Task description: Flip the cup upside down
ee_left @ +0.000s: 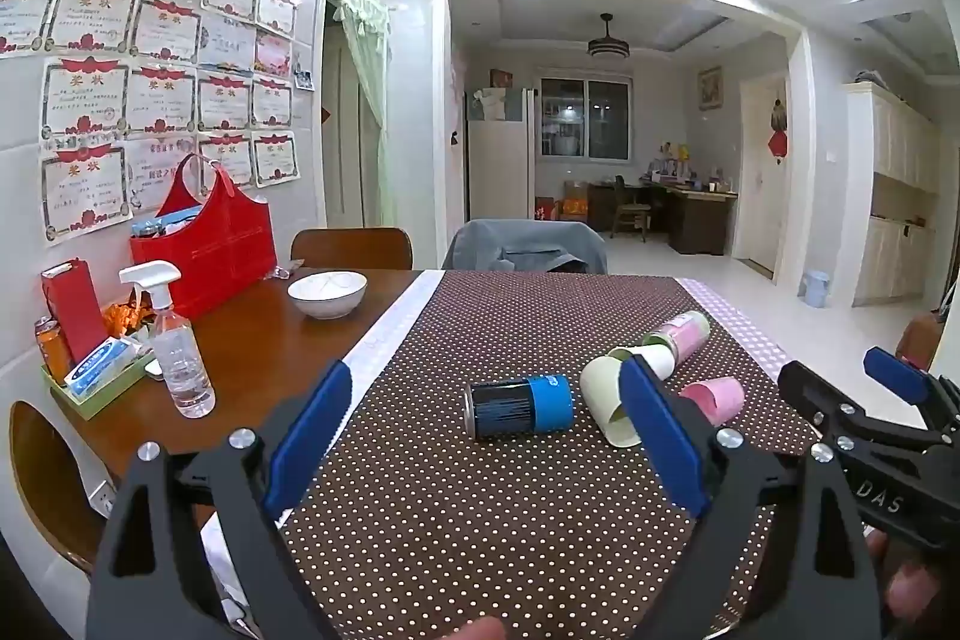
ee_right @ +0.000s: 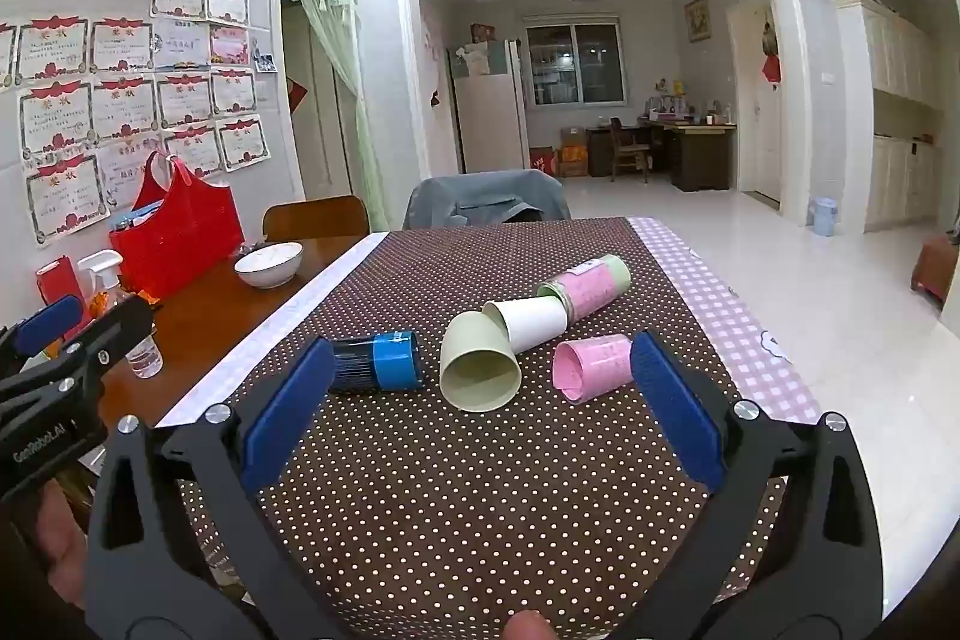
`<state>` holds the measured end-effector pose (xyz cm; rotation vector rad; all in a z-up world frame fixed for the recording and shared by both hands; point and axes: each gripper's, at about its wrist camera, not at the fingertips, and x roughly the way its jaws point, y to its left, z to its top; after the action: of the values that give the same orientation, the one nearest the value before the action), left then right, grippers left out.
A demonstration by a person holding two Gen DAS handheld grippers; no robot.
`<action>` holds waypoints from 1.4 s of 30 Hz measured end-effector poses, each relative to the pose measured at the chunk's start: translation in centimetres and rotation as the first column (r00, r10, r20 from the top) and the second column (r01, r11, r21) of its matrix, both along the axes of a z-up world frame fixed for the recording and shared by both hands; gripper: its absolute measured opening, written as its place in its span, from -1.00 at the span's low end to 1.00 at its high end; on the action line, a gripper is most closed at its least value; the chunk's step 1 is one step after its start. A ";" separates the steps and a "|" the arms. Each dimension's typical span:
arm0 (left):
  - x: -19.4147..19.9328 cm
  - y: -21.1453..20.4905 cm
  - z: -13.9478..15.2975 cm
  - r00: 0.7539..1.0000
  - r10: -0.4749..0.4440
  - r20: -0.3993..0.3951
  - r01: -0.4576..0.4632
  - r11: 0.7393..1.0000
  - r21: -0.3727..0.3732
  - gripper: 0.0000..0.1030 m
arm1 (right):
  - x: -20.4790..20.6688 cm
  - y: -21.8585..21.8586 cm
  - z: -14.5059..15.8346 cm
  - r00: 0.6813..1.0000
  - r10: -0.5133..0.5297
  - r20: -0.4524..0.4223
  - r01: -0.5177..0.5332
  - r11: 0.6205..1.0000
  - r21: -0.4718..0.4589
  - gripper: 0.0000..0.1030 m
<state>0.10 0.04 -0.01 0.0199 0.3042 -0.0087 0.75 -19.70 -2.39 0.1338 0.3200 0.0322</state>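
Right wrist view: the green cup (ee_right: 480, 363) lies on its side in the middle of the dotted cloth (ee_right: 456, 508), mouth turned toward the camera, so by my reading the flip has not begun and the whole task is left: pick, turn, set down on the rim. Taking that green cup as the landmark, a white cup (ee_right: 528, 321) lies just behind it with its rim touching or nearly so, a pink cup (ee_right: 591, 367) lies on its side just to its right, a pink-and-green cylinder (ee_right: 591, 287) lies farther behind, and a dark can with a blue band (ee_right: 375, 361) lies just to its left (none of them stands upright). The right tongs (ee_right: 480, 400) are spread wide and grasp nothing, hovering on the near side of the green cup; the left tongs (ee_left: 486, 451) are likewise released and empty, short of the can in the left wrist view. Room to work looks fair: the cloth on the near side of the green cup is bare, which would suit setting it down, while the tight cluster behind and beside it leaves little margin for a finger to slip between cups. The bench (ee_left: 258, 358) edge to the right of the green cup, past the checked strip (ee_right: 714, 304), drops to open floor (ee_right: 840, 340), so a nudged cup could roll that way.
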 end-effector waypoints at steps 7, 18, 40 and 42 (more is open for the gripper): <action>-0.1 0.1 0.0 1.000 -0.002 0.011 0.002 1.000 0.003 0.73 | 0.1 0.0 0.3 1.000 0.005 0.003 -0.005 1.000 0.006 0.88; -0.3 0.5 -0.1 1.000 -0.002 0.013 0.002 1.000 -0.026 0.73 | -0.3 0.6 1.2 0.999 0.017 0.044 -0.017 1.000 -0.005 0.88; -0.6 0.9 0.3 0.999 0.003 0.038 -0.003 1.000 -0.021 0.73 | -0.5 1.1 2.2 0.997 0.032 0.069 -0.030 0.999 -0.017 0.88; -0.5 0.9 0.3 0.999 0.003 0.038 -0.002 1.000 -0.022 0.73 | -0.5 1.1 2.2 0.997 0.031 0.070 -0.030 0.999 -0.018 0.88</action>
<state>-0.44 0.99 0.28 -0.0022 0.2661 -0.0095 0.20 -18.63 -0.14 0.1112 0.2520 0.0645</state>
